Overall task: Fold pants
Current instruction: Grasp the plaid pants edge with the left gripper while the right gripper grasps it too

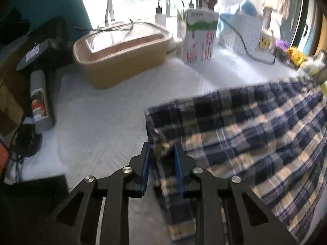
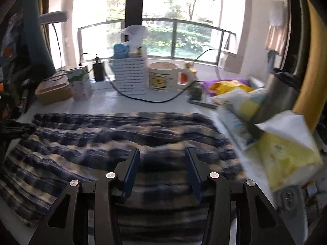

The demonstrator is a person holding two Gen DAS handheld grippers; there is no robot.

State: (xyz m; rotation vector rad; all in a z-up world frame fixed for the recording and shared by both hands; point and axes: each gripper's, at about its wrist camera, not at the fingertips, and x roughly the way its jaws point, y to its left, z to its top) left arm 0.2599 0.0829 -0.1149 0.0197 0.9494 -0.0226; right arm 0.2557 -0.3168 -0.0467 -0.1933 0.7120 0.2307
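On the white table lies one pair of plaid pants, blue and cream, spread flat across the near half and reaching the table's right side. Two grippers show, one per view. The left gripper has its jaws narrowly apart astride the pants' left edge, cloth between the blue pads; whether they pinch it I cannot tell. The right gripper hangs over the pants with jaws well apart and nothing between them. Behind stand one tan lidded box, its contents unclear through the clear lid, one milk carton, one white slatted basket holding a blue item and some plastic, and one mug. A yellow tissue box with a tissue sticking up sits right.
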